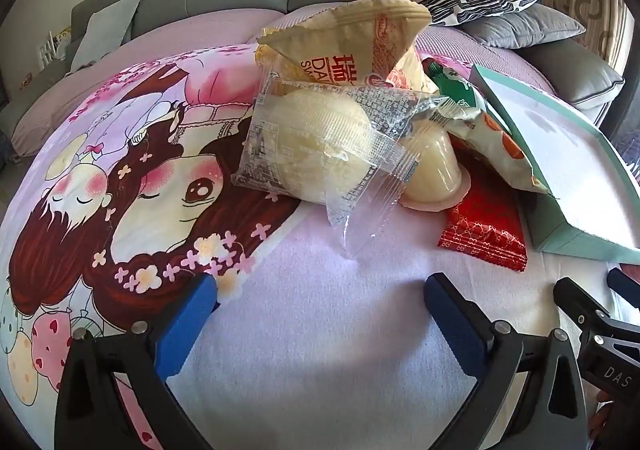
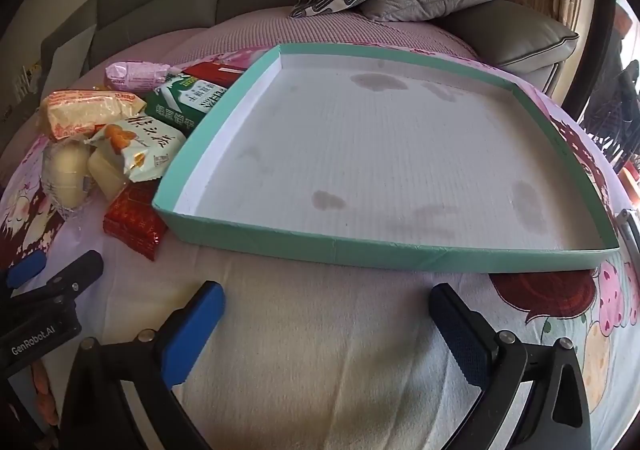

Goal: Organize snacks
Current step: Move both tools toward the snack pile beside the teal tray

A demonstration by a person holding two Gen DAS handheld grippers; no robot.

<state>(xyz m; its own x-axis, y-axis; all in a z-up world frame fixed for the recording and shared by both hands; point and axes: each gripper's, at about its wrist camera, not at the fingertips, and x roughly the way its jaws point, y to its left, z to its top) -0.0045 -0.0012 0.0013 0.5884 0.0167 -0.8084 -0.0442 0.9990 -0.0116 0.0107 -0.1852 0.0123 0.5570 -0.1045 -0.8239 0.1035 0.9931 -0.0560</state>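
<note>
Hovering low over the cartoon-print sheet (image 1: 120, 177), your left claw (image 1: 320, 302) gapes wide with nothing between its blue pads (image 1: 188, 314). Straight ahead of it lies the snack pile: a clear-wrapped cake (image 1: 316, 145) nearest, its wrapper tail pointing back toward the claw, a tan packet (image 1: 348, 45) propped up behind it, and a jelly cup (image 1: 436, 169) tipped on its side just right of the cake. A red packet (image 1: 484, 226) lies flat ahead and to the right, touching the teal box (image 1: 560, 234), with an orange-print bag (image 1: 500, 141) leaning over the box's wall.

Your right claw (image 2: 326, 306) is just as wide open and holds nothing. The box (image 2: 320, 246) sits directly ahead of it, its white floor stained and bare of snacks. The pile rests ahead and to the left, against the box's left wall: a green carton (image 2: 188, 101), the bag (image 2: 136, 145), the red packet (image 2: 134, 221), and a pink packet (image 2: 136, 75) farthest off. The left claw (image 2: 52, 270) shows just to the left.
</note>
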